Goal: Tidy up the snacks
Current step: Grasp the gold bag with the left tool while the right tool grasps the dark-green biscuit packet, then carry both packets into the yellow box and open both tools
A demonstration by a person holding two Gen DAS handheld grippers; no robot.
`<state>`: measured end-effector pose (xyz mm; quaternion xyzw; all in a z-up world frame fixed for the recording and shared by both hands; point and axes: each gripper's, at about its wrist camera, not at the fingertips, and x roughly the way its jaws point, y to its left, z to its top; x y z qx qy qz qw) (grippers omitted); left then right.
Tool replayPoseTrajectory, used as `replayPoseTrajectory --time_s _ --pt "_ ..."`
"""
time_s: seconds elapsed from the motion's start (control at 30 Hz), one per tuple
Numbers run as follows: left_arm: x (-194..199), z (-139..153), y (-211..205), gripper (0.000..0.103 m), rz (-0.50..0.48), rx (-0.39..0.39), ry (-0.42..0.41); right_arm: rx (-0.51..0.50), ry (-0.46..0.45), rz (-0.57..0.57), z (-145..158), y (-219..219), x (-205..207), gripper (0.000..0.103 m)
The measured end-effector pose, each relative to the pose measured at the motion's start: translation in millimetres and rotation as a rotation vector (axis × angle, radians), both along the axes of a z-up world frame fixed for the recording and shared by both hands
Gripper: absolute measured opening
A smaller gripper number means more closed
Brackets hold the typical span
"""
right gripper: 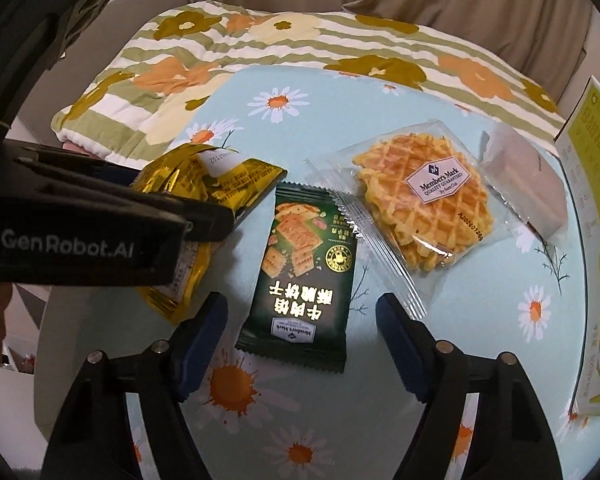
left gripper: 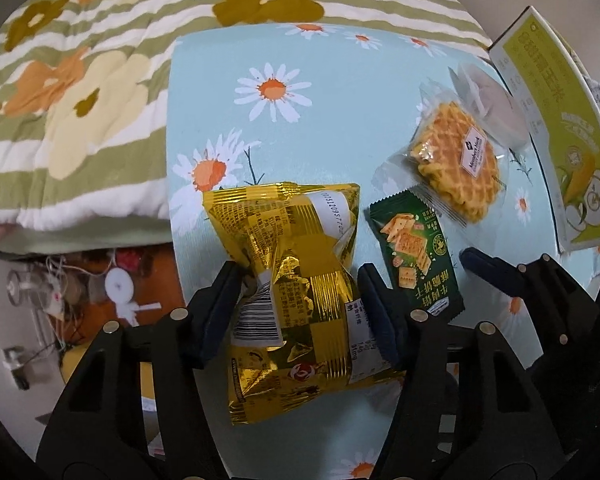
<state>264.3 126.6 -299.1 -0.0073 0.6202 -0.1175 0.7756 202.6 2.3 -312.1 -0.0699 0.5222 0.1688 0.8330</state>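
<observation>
Left gripper [left gripper: 300, 292] pinches the gold snack bag [left gripper: 292, 280] — right gripper [right gripper: 300, 320], jaws wide, hovers over the green cracker packet [right gripper: 300, 272].

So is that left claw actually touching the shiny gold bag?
Touching. In the left wrist view both fingers of the left gripper press into the gold snack bag, pinching it to a crumpled waist.

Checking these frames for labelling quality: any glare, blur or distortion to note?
Left wrist view: gold snack bag foil glares between the left tool pads; fisheye bows the yellow-green box. Right wrist view: green cracker packet print sharp; corners vignetted black.
</observation>
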Motion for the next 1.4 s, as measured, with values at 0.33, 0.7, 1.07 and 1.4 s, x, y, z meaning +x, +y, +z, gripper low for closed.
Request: replayPoseTrajectory --time_s 0.33,0.7,1.07,1.4 --pt "-1.7 14.2 10.0 0.056 -0.003 0.003 -0.044 -0.026 -0.043 0.008 -0.7 13.6 7.0 0.06" --pt "-0.1 26.9 18.7 0.056 0.018 -0.022 -0.07 -0.007 -0.047 0.014 3.9 14.7 12.7 0.04" --pt "-5.4 79.5 24.2 0.056 0.055 -0.093 -0.166 0.079 -0.099 -0.027 52.7 -9.7 9.1 0.04" --pt "-10.6 148.2 -0.7 0.056 0.049 -0.139 -0.287 0.235 -0.19 -0.126 131.3 -73.0 3.3 0.041"
